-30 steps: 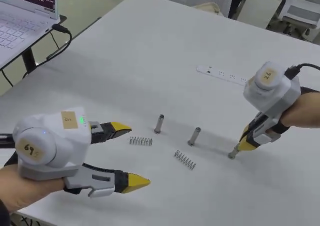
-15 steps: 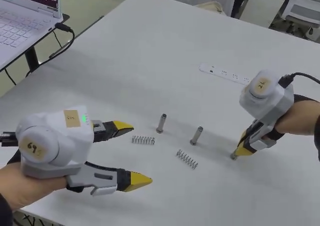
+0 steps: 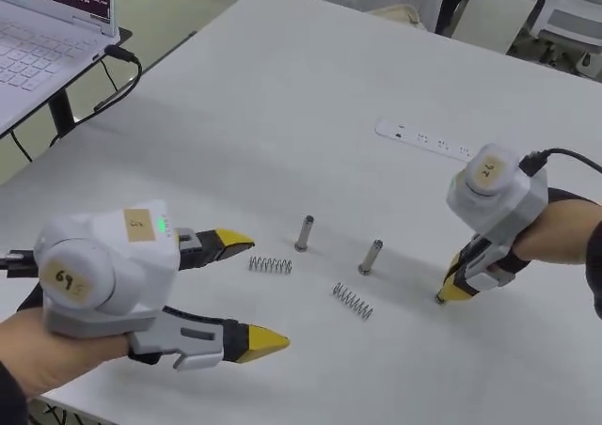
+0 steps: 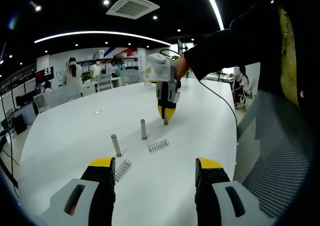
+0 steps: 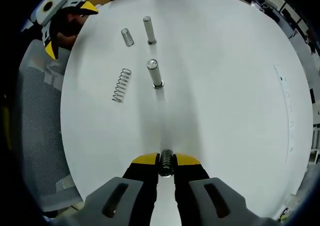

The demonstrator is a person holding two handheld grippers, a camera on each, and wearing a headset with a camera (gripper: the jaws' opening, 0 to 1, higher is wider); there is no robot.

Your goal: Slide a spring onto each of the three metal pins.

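**Head view.** On the white tabletop (image 3: 282, 96) two metal pins stand upright and bare, the left pin (image 3: 304, 232) and the middle pin (image 3: 370, 256). Two springs lie flat just in front of them, the first loose spring (image 3: 270, 265) and the second loose spring (image 3: 352, 300). They are near the pins they are meant for.

The right gripper (image 3: 454, 291) points steeply down, its tips at the tabletop to the right of the middle pin. The foot of the third pin (image 3: 439, 298) peeps out beside the tips.

The left gripper (image 3: 252, 291) hovers low with its jaws spread wide and nothing between them. Its upper tip is close to the first loose spring, probably ready for the next pick. A power strip (image 3: 423, 140) and a laptop (image 3: 38, 39) sit well apart from the work.

**Left gripper view.** The jaws gape and look along the row, so both bare pins and both loose springs lie ahead of them. The right gripper bears down beyond.

**Right gripper view.** The jaws are clenched on the held spring (image 5: 166, 158), whose coil stands between the yellow tips. It seems to be threaded on the third pin. Pinching across the coil likely keeps it in line with the pin as it goes down. I cannot tell how far down it sits. By my judgement this is the first of the three pins.
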